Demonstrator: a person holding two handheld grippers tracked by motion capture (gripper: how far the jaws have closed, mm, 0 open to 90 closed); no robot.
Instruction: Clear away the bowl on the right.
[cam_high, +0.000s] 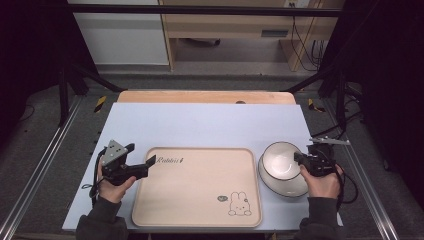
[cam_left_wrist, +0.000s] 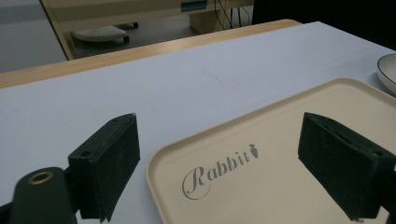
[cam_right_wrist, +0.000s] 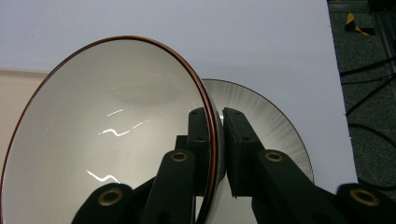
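Right now my right gripper (cam_right_wrist: 218, 140) pinches the bowl (cam_right_wrist: 116, 130) by its rim, tilted off the plate (cam_right_wrist: 266, 121) at the tray's (cam_high: 200, 200) three o'clock, probably to lift it, while my left gripper (cam_left_wrist: 219, 163) hovers spread over the tray's ten o'clock corner

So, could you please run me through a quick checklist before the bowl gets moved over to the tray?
1. Right gripper shut on the bowl rim, one jaw inside, one outside: ok.
2. Bowl clear of the plate beneath it: cannot tell; it is tilted.
3. Tray bare, with room for the bowl: ok.
4. Left gripper open, holding nothing: ok.
5. Left gripper out of the way: not ok; one jaw hangs over the tray's corner.
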